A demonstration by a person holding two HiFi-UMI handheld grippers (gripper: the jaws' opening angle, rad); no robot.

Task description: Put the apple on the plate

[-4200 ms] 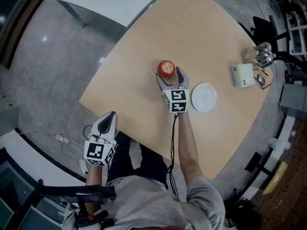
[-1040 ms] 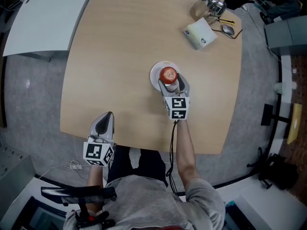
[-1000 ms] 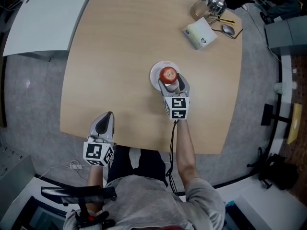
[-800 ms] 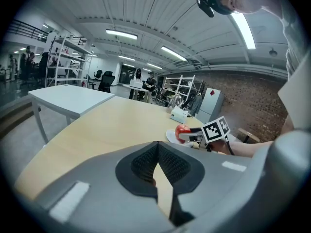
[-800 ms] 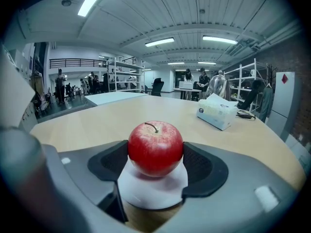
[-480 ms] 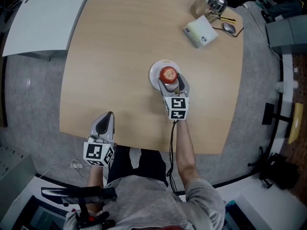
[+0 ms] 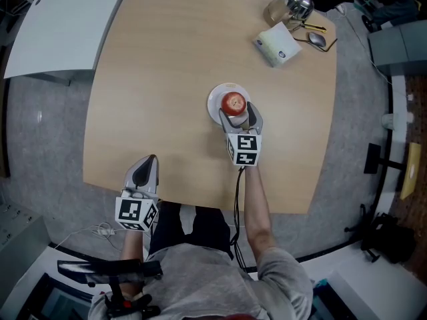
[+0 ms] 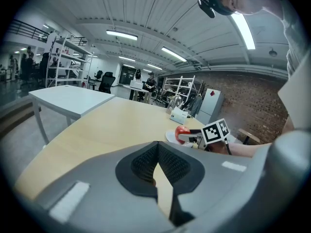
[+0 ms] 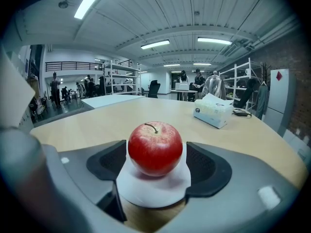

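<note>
Red apple sat on the white plate, mid-table, w/ the right gripper around it. Its jaws had just been opening: pads that hugged the fruit under 1 s earlier now stood wide, w/ a sliver of gap each side, apple between but not pinched. Approx 4 s back it lay on bare wood beside the plate. So placement looked done, imo; only backing off remained. Left gripper idled at the near edge, jaws together, holding nothing.
</note>
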